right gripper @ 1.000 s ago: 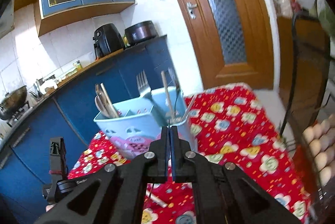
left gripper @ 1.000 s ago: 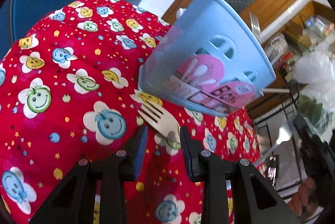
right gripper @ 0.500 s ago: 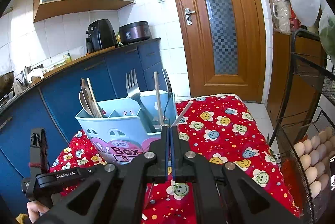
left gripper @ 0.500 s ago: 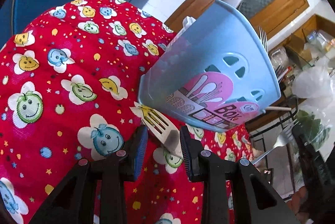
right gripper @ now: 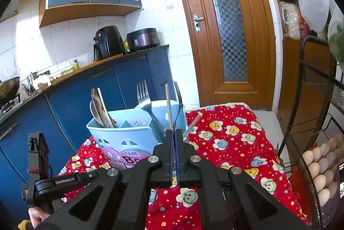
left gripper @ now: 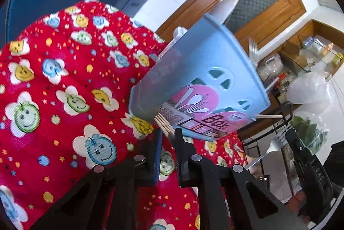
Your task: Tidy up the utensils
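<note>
two tools are at work over the red cloth printed with smiling flowers (left gripper: 64,83) that covers the counter. the left tool (left gripper: 166,141) has just been closing, and its pads now pinch the pale wooden fork (left gripper: 164,125) by the neck just behind its tines, which point at the foot of the light blue plastic utensil caddy (left gripper: 200,79). the fork looks raised off the cloth, though i cannot be sure. the right tool (right gripper: 173,139) is shut on a thin strip-like handle i cannot identify there; the left wrist view shows a metal fork (left gripper: 272,147) sticking out near that tool, which may be it. the caddy stands on the cloth right in front of both, already holding a steel fork (right gripper: 144,98), wooden utensils (right gripper: 101,105) and a slim metal stick (right gripper: 168,105).

likely trouble: the grip sits near the tines, so the long handle could swing or slip out as the fork is lifted. its tines are very close to the caddy wall, and a forward push could shove or tip the light caddy. the crowded right compartments could also block an insertion.

readable writing: "box" on the caddy's pink label (left gripper: 217,120), and "genrobot.ai" on the left tool's arm in the right wrist view.
</note>
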Tool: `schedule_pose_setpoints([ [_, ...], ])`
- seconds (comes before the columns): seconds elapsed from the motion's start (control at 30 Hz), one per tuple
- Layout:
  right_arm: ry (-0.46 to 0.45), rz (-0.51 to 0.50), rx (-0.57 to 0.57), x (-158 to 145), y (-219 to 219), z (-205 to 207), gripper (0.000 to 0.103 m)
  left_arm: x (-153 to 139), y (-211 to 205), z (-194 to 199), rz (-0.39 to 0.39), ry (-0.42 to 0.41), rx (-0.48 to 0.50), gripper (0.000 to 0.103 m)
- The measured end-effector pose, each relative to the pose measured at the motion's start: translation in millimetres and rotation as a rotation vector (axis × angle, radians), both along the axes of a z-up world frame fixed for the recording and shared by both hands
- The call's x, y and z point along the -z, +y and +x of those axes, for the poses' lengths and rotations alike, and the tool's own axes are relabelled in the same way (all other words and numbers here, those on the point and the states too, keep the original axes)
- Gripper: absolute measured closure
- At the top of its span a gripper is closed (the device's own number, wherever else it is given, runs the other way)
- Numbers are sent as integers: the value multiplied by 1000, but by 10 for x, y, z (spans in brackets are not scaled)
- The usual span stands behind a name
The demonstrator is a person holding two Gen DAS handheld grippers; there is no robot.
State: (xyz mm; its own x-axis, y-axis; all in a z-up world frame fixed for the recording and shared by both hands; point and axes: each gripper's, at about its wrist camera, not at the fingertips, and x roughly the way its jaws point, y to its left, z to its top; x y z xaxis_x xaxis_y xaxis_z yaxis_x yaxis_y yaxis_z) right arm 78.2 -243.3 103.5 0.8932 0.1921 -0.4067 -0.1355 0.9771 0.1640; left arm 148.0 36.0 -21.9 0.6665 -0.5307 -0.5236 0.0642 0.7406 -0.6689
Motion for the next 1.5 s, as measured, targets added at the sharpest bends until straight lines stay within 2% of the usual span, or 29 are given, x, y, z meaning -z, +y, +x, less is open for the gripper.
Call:
schedule_pose_setpoints([
  [0.13,-27,-3,-2,-108,5,-83,100,-167,5,-112,21,-48,-6,95],
  [0.43,-85,-42,-8,-338,33,-236,100,-725,1,-423,100,-221,-27,101],
  [0.73,-125,-75,-12,-528,46,-261,100,-1246,-16,-562,142,-349,-14,102],
  [1.23,-185,-154,10,-898,143,69,100,-2088,-129,-270,213,-510,-26,102],
  [1.5,-206,-204,45,-967,239,378,100,-2374,-330,-46,319,-608,-59,102],
])
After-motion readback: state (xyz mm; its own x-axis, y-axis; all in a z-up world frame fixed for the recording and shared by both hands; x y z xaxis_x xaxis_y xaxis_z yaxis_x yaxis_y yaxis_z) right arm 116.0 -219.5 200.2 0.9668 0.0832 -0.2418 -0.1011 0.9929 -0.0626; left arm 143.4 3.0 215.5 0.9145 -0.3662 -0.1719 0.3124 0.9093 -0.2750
